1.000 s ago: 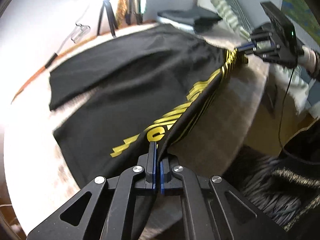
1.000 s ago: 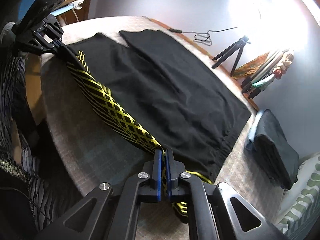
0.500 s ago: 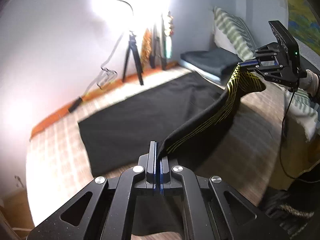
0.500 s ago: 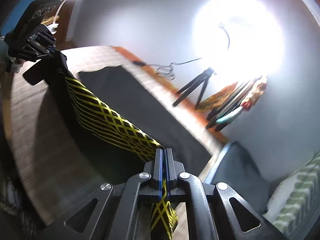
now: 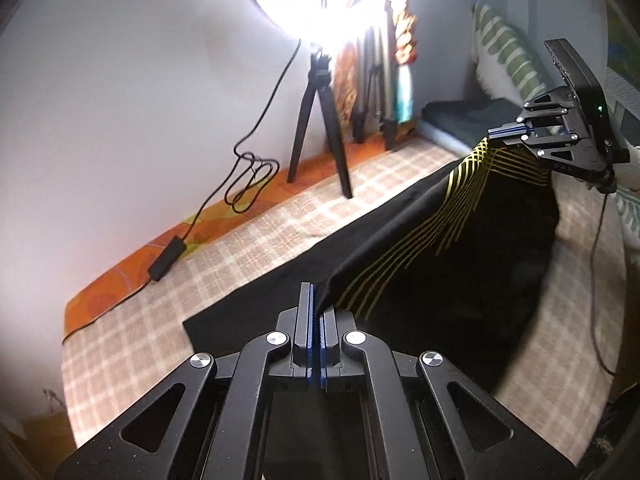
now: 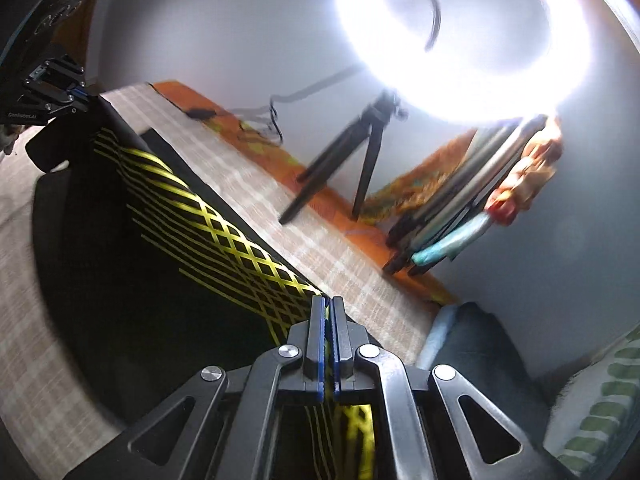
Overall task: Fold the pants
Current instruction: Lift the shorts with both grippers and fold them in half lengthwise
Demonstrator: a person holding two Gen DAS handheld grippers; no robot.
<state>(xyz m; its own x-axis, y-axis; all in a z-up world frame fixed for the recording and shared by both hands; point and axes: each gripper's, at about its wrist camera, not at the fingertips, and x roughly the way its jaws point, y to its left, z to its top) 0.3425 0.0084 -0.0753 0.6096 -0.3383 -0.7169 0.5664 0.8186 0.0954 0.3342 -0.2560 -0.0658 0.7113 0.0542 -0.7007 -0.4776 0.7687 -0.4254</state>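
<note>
The black pants (image 5: 452,280) with a yellow lattice stripe (image 6: 224,224) hang stretched between my two grippers above the checked bed (image 5: 168,288). My left gripper (image 5: 316,300) is shut on one end of the raised edge. My right gripper (image 6: 328,312) is shut on the other end. Each gripper also shows in the other's view: the right one (image 5: 508,133) at upper right, the left one (image 6: 76,94) at upper left. The lower layer of the pants lies flat on the bed (image 5: 240,312).
A bright ring light on a black tripod (image 5: 320,120) stands on the bed's far edge, with its cable and switch (image 5: 166,260). Rolled items lean on the wall (image 6: 472,208). A dark folded garment (image 5: 464,120) and a striped pillow (image 5: 512,56) lie at the right.
Both grippers have lifted the striped edge of the pants off the bed and carried it up and toward the wall side. The fabric now hangs between them.
</note>
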